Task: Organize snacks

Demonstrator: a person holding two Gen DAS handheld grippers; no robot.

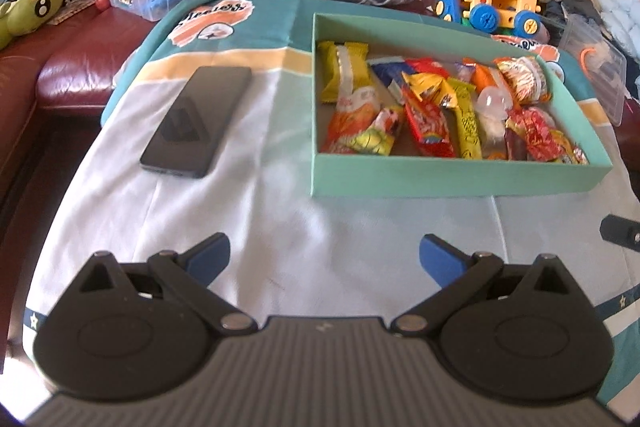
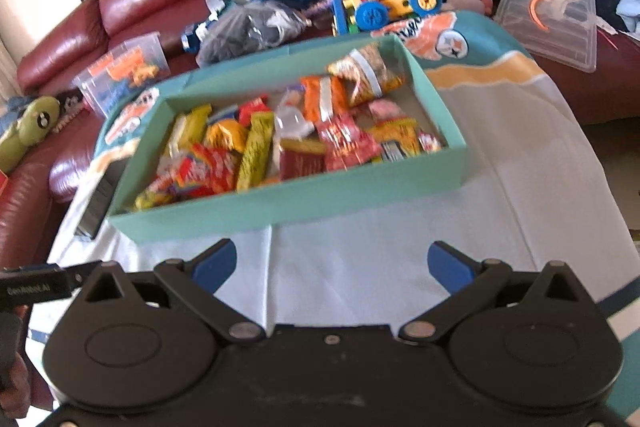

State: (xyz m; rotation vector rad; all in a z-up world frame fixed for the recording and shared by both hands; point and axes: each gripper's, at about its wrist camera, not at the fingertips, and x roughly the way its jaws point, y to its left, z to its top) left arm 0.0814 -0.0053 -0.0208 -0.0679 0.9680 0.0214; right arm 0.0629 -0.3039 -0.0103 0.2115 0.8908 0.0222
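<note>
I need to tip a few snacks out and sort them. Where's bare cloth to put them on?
Bare pale cloth spans from the open left gripper to the teal cardboard box; a narrower strip separates box and black phone. Right of the box is free too. The box interior is crowded.

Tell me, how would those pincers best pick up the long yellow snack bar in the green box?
Probably from above, fingers straddling the yellow bar across its narrow width near the middle. It lies flat and long among other wrappers, and the green box walls block any sideways approach. The left gripper is open and empty.
</note>
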